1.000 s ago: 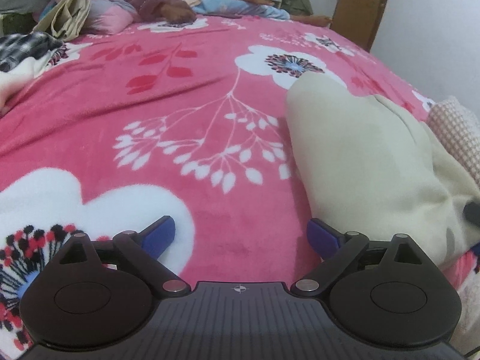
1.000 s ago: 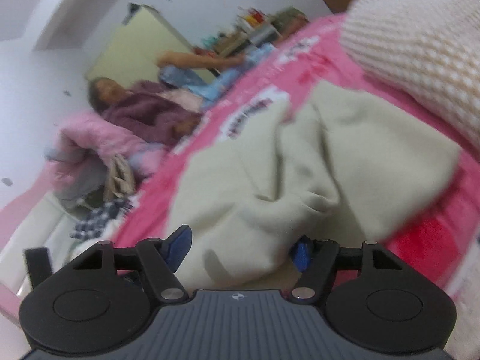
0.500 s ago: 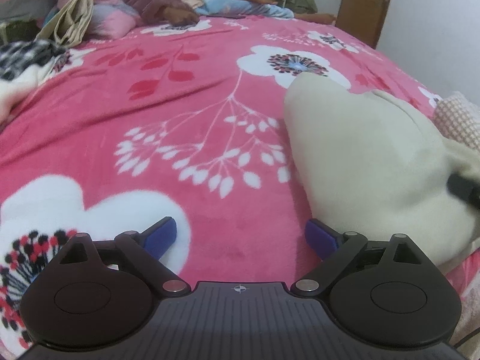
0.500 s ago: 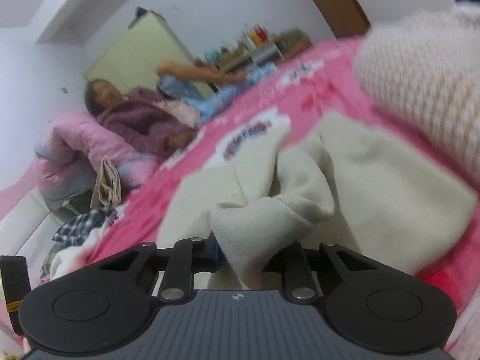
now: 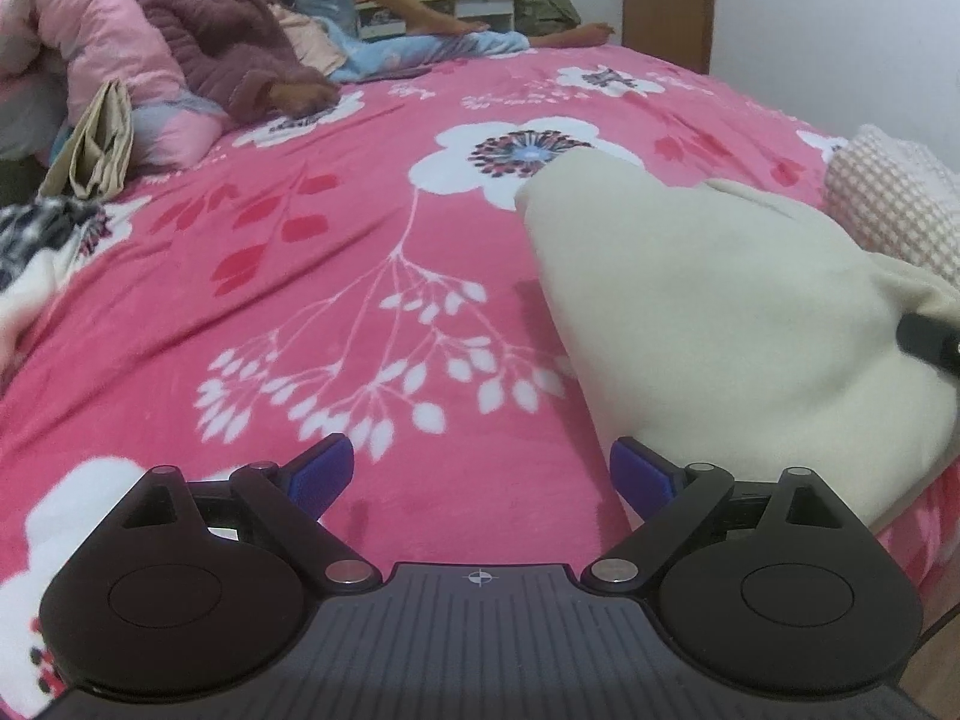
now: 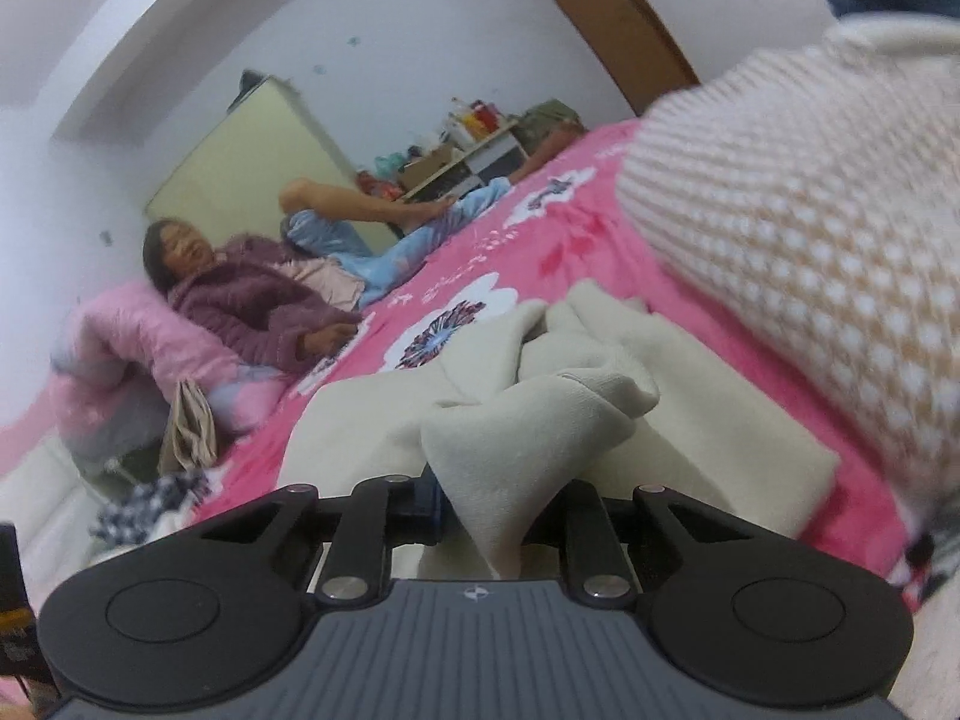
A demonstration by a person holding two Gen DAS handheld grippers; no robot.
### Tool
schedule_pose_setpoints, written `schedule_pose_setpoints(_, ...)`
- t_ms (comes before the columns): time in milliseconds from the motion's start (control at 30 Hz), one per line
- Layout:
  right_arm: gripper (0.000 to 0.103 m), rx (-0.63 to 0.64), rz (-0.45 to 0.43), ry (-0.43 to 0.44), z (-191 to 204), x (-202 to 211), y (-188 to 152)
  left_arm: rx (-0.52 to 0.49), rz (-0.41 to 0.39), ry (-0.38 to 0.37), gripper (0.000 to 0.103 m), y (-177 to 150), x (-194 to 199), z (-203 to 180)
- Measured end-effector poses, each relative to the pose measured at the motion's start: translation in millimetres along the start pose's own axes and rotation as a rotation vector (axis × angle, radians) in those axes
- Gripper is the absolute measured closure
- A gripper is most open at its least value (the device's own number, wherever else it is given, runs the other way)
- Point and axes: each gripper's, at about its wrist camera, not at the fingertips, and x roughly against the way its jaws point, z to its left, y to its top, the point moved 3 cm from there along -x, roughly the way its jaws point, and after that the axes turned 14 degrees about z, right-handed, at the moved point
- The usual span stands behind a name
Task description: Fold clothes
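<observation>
A cream fleece garment lies crumpled on the pink flowered bedspread, right of centre in the left wrist view. My left gripper is open just above the bedspread, its right blue finger against the garment's near edge, nothing between the fingers. In the right wrist view my right gripper is shut on a raised fold of the same cream garment, and the cloth peaks up from the jaws. The tip of that right gripper shows at the right edge of the left wrist view.
A pink-and-white knitted garment lies close on the right. A person in a purple jacket reclines at the far side of the bed against pink bedding. A checked cloth and a beige folded item lie at the left.
My right gripper went from open to shut on a fold of the cream garment and lifted it. The left gripper stayed open and rose slightly.
</observation>
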Motion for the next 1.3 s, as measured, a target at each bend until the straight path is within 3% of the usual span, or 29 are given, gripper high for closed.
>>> schedule_pose_setpoints(133,0.084,0.048,-0.061,-0.003,6.9,9.2,10.0,-0.015,-0.011,0.005,0.009,3.9,3.6,-4.8)
schedule_pose_setpoints(667,0.085,-0.048,-0.077,-0.035,-33.4,18.0,2.3,-0.061,-0.036,0.009,0.005,7.1,1.9,-22.9)
schedule_pose_setpoints(800,0.085,-0.196,-0.028,0.010,-63.0,10.3,-11.4,-0.060,-0.039,0.001,0.004,7.4,1.0,-25.4)
schedule_pose_setpoints(967,0.085,-0.167,-0.033,0.019,-53.1,14.1,-3.1,-0.047,-0.027,0.000,0.004,7.9,0.4,-22.2)
schedule_pose_setpoints(1033,0.084,-0.198,0.004,0.017,-61.6,7.7,-7.7,-0.038,-0.023,-0.009,0.004,6.7,0.0,-21.0)
schedule_pose_setpoints(1200,0.073,-0.255,0.065,0.068,-74.2,16.4,-10.3,-0.036,-0.024,-0.027,0.004,6.7,-0.4,-14.7)
schedule_pose_setpoints(1300,0.062,-0.217,0.088,0.001,-68.8,37.4,-13.7,-0.019,-0.035,-0.018,0.004,6.1,4.6,-4.6)
